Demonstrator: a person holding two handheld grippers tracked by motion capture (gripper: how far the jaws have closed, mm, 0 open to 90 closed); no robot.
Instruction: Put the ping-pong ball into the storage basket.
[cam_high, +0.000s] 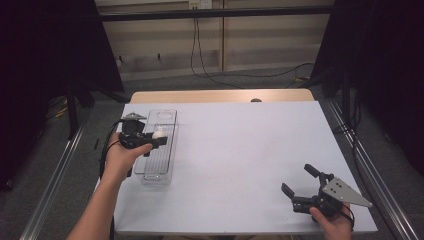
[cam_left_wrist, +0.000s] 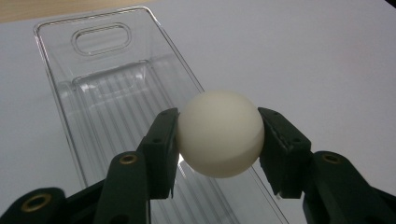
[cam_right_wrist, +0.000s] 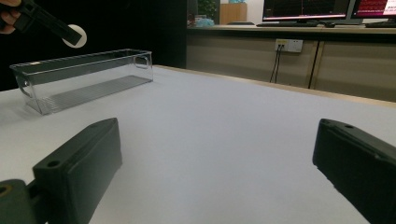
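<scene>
White ball (cam_left_wrist: 219, 133) clamped between my left gripper's (cam_high: 159, 136) fingers (cam_left_wrist: 161, 144), held in the air above the clear plastic bin (cam_high: 165, 117) at the tabletop's (cam_high: 240, 150) left side. My right gripper (cam_high: 298, 186) sits near the front right corner, fingers spread wide, grasping nothing.

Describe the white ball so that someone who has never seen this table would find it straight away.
Start at the white table and go to its left side, where a long clear plastic bin lies. Above that bin the left tool clamps the white ball between its black jaws. It is the one round, matte, cream-white thing there, held in the air rather than lying in the bin.
</scene>
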